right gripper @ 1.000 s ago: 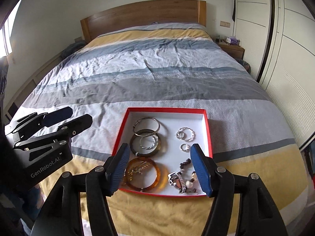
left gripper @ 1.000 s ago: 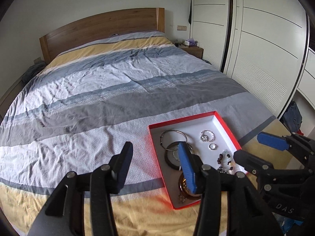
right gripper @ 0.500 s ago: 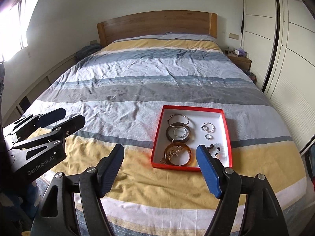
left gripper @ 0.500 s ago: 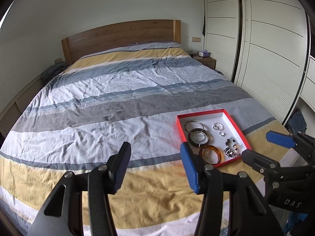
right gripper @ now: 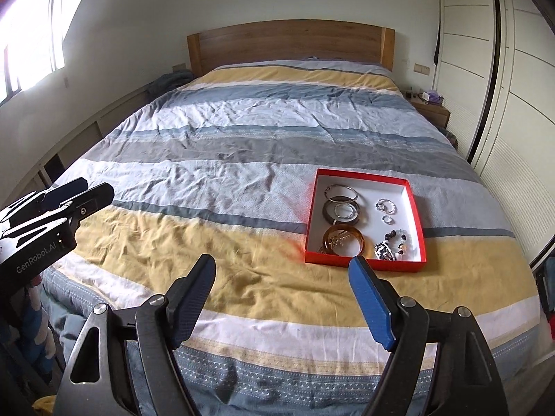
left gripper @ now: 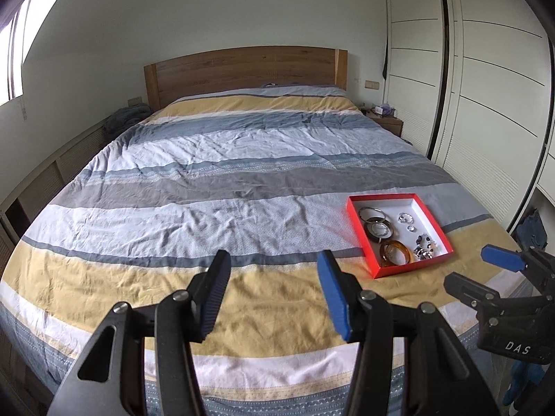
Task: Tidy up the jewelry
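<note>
A red tray with a white inside lies on the striped bed near its foot, to the right. It holds silver and dark bangles, an amber bangle, small silver rings and a beaded bracelet. My left gripper is open and empty, over the yellow stripe, left of the tray. My right gripper is open and empty, short of the tray's near left corner. Each gripper shows in the other's view: the right one in the left wrist view, the left one in the right wrist view.
The bed has a wooden headboard. White wardrobe doors run along the right side. A nightstand stands by the headboard. A low ledge runs along the left wall under a window.
Both grippers have pulled back and up from the tray toward the foot of the bed. The tray now looks smaller and farther. Both stayed open and empty.
</note>
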The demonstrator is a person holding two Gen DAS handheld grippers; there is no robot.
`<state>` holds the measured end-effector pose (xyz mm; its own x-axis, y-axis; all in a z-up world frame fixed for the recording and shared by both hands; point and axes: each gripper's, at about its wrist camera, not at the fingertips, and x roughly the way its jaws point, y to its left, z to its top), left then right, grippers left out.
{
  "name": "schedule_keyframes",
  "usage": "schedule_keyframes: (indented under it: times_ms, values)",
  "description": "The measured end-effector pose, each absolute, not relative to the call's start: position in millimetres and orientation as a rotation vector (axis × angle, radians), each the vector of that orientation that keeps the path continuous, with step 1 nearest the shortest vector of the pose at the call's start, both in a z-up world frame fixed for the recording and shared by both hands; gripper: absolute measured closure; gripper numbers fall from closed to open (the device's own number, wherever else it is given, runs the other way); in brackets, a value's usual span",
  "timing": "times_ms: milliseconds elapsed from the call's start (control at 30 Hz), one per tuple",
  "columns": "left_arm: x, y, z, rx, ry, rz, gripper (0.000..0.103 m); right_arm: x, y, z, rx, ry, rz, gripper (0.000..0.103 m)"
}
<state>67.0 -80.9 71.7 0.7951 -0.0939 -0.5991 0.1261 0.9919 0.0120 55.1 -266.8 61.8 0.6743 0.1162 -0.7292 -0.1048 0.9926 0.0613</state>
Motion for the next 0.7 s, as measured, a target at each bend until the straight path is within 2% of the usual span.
schedule_keyframes:
  times_ms: [300,567,700]
  values:
    - [28,-56,79,0.024,0.602,-0.080,0.053,19,-244,71,0.012,0.796,0.136,0.020]
    - [-10,-40,86,0.024,0.518,-0.061,0.053,-9,-230,83,-0.013,0.747,0.124,0.003]
    - [-23,-33,83,0.018,0.535,-0.068,0.053,-22,-227,85,-0.018,0.733,0.114,0.000]
